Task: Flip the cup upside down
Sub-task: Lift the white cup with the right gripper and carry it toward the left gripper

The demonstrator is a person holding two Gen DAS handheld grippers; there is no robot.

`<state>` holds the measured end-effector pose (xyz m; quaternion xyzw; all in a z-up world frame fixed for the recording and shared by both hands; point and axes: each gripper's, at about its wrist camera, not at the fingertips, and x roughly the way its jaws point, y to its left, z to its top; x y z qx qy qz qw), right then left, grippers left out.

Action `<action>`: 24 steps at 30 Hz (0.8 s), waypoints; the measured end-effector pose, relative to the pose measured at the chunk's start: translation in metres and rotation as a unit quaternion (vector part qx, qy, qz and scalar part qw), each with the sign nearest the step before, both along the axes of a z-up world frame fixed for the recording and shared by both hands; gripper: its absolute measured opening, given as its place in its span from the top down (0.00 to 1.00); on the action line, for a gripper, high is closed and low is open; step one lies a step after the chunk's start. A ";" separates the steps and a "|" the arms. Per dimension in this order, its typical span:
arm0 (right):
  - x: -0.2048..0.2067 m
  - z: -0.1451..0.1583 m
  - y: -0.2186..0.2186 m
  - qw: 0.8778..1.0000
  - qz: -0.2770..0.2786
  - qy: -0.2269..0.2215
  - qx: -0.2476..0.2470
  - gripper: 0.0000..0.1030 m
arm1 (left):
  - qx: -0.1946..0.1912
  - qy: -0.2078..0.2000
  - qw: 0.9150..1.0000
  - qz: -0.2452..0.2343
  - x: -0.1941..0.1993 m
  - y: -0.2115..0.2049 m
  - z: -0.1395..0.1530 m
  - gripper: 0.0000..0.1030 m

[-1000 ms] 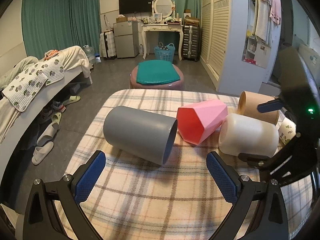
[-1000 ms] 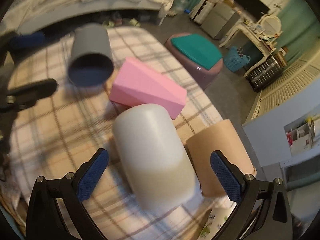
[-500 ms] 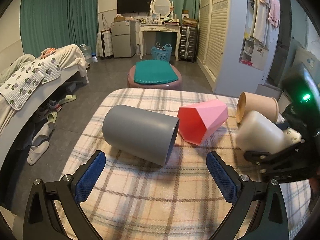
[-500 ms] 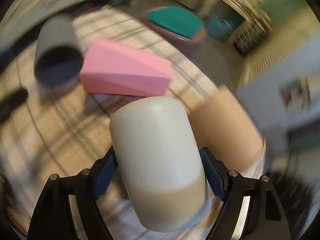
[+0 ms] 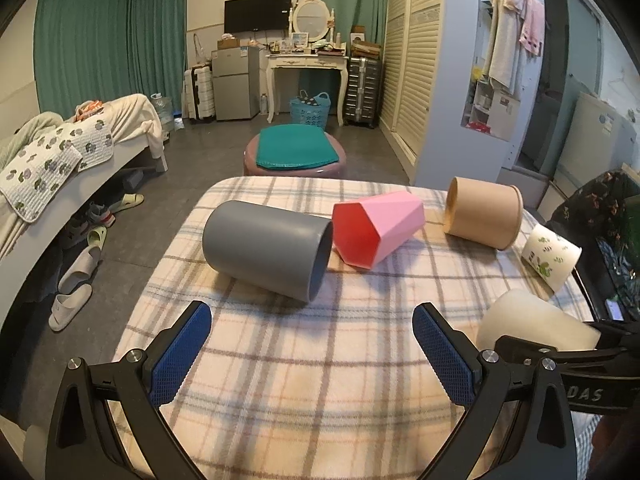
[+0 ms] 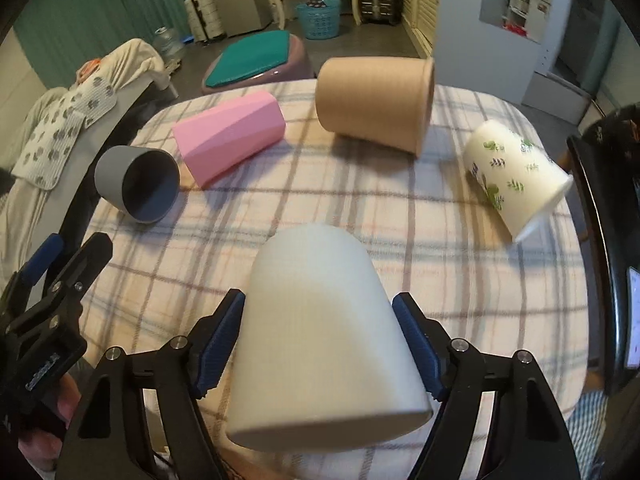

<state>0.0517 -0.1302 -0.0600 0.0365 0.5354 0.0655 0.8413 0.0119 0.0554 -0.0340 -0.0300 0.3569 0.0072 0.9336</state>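
My right gripper (image 6: 320, 344) is shut on a plain white cup (image 6: 320, 328), blue pads on both its sides, and holds it tilted over the near part of the plaid table (image 6: 360, 208), closed end away from me. The cup also shows in the left wrist view (image 5: 528, 324) at the lower right. My left gripper (image 5: 312, 352) is open and empty above the table's near edge. A grey cup (image 5: 268, 248), a pink faceted cup (image 5: 380, 228), a tan cup (image 5: 484, 216) and a white leaf-print cup (image 5: 552, 256) lie on their sides.
The plaid table (image 5: 320, 380) ends at a rounded far edge. Beyond it stands a purple stool with a green cushion (image 5: 294, 154). A bed (image 5: 60, 152) is at the left, slippers (image 5: 76, 280) on the floor beside it. A wardrobe (image 5: 440, 80) stands at the right.
My right gripper closed on the white cup, lifted it from beside the pink and tan cups, and carried it toward the near right of the table. The left gripper stayed open.
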 end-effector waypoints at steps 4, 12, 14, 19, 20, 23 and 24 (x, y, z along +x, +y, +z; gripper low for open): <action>-0.009 -0.006 0.003 1.000 0.003 -0.002 -0.014 0.28 | 0.002 0.003 1.000 0.002 -0.004 -0.002 -0.001 0.00; -0.019 0.007 -0.005 1.000 0.009 -0.024 0.003 0.25 | 0.017 0.013 1.000 0.011 -0.008 -0.010 0.000 0.00; -0.021 0.016 -0.013 0.999 0.009 -0.037 0.010 0.21 | 0.021 0.013 1.000 0.009 -0.009 -0.015 0.004 0.00; -0.028 0.041 -0.046 0.997 -0.006 -0.070 0.012 0.13 | 0.014 0.017 0.999 -0.025 -0.010 -0.043 0.020 0.00; -0.030 0.045 -0.053 0.997 -0.011 -0.077 0.009 0.13 | 0.007 0.022 0.999 -0.035 -0.009 -0.050 0.023 0.00; -0.035 0.056 -0.080 0.995 -0.024 -0.099 -0.006 0.13 | -0.011 0.051 0.997 -0.063 -0.003 -0.076 0.028 0.00; -0.037 0.058 -0.087 0.994 -0.026 -0.105 -0.011 0.13 | -0.016 0.064 0.995 -0.069 0.000 -0.085 0.027 0.00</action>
